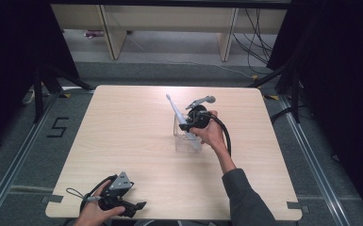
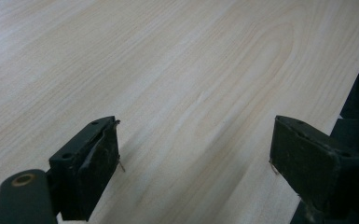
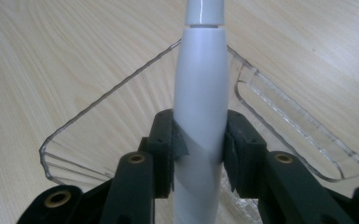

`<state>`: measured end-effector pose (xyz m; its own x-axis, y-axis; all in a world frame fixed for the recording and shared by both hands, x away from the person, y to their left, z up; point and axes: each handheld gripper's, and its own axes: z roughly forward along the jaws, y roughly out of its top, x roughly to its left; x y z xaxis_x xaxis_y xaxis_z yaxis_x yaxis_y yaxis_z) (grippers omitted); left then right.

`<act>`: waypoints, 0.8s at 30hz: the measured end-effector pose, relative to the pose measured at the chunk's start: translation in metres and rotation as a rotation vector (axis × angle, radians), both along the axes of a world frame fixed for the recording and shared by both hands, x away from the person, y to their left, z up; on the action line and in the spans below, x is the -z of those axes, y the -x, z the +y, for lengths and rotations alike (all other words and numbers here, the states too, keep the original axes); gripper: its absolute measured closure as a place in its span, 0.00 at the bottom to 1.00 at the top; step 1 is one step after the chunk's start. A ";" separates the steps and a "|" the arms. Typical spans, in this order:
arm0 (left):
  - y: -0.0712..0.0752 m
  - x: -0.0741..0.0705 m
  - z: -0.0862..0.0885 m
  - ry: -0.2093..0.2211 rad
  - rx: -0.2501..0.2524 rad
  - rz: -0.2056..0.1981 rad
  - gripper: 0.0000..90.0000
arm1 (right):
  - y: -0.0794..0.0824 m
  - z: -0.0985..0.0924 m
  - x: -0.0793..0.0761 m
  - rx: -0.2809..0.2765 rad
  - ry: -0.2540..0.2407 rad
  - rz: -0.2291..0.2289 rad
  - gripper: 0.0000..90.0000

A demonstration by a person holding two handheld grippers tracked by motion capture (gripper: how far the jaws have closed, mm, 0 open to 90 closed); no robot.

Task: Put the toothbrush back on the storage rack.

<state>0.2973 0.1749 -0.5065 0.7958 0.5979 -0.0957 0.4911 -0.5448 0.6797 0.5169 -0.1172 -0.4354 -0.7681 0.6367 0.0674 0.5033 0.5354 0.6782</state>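
A white electric toothbrush (image 1: 175,109) leans tilted, its lower end inside a clear plastic box (image 1: 183,137) near the table's middle. My right gripper (image 1: 187,126) is shut on the toothbrush's handle (image 3: 200,112), over the clear box (image 3: 121,100); its pads (image 3: 178,142) press both sides of the white body. My left gripper (image 1: 139,206) rests at the table's near left corner, held by a hand. In the left gripper view its jaws stand wide apart with bare wood between them, the gripper (image 2: 193,154) open and holding nothing.
The light wooden table (image 1: 122,127) carries little else. Its near edge runs just past my left gripper, its right edge close beside that gripper's jaw (image 2: 354,84). A wooden shelf unit (image 1: 169,28) and dark curtains stand beyond the table.
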 end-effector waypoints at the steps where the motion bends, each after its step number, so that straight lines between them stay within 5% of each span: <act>1: 0.001 0.000 -0.001 0.015 -0.005 0.004 0.17 | -0.001 0.000 0.001 -0.003 0.005 -0.011 0.74; 5: 0.001 0.000 -0.001 0.018 -0.006 0.004 0.17 | 0.002 0.002 0.002 0.024 -0.001 0.038 0.73; 13: 0.000 0.000 0.000 0.004 -0.005 0.004 0.17 | 0.001 0.000 -0.001 -0.001 -0.009 -0.017 0.69; 17: 0.000 0.000 0.000 -0.002 -0.002 0.000 0.17 | 0.004 -0.001 -0.007 0.027 -0.038 0.012 0.69; 19: 0.000 0.000 0.000 -0.003 -0.003 0.000 0.17 | 0.004 -0.003 -0.009 0.007 -0.036 -0.022 0.69; 24: 0.000 0.000 0.000 -0.003 -0.003 0.001 0.17 | 0.007 -0.004 -0.014 0.020 -0.048 -0.019 0.69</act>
<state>0.2971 0.1744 -0.5068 0.7936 0.6009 -0.0951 0.4937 -0.5448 0.6778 0.5095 -0.1213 -0.4215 -0.7567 0.6483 0.0841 0.5005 0.4917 0.7126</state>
